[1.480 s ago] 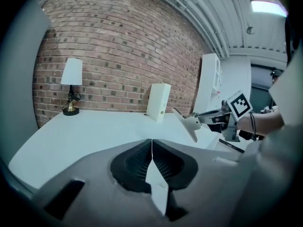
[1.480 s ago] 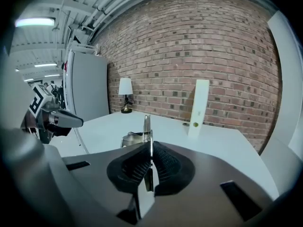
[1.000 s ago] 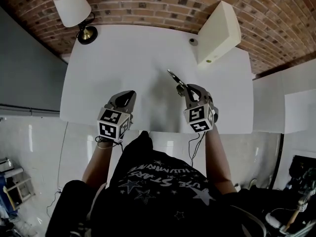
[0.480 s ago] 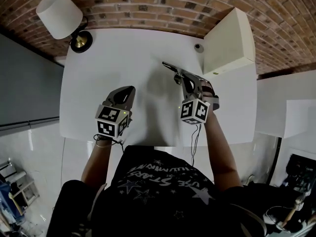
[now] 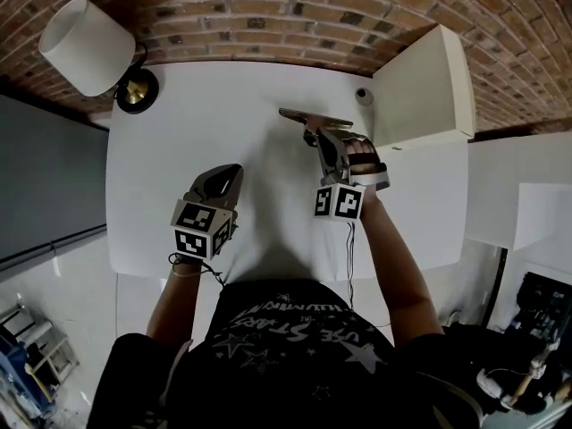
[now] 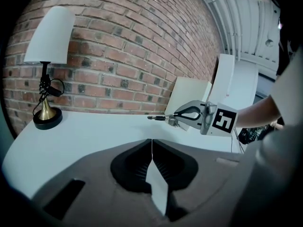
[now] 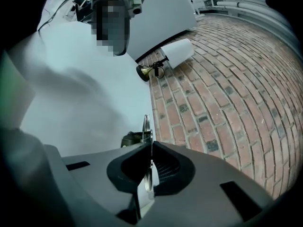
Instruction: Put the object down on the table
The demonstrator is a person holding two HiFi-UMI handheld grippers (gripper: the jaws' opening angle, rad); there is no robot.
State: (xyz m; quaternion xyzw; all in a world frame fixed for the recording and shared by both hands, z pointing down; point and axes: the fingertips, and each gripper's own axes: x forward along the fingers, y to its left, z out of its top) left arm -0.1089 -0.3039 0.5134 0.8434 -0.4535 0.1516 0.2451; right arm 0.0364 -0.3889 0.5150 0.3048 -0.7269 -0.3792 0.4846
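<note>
My right gripper (image 5: 318, 135) is clamped on a thin metal tool (image 5: 315, 118); it juts ahead of the jaws, above the white table (image 5: 179, 150). My left gripper (image 5: 234, 170), alongside, is closed on nothing.

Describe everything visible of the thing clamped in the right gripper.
Thin, flat metal-looking piece, seen edge-on from the right gripper, whose jaws are shut on one end. It sticks out past the jaws, about level, over the far part of the white table. A small dark fitting sits near the grip. What it is, and whether it touches the table, can't be told.
</note>
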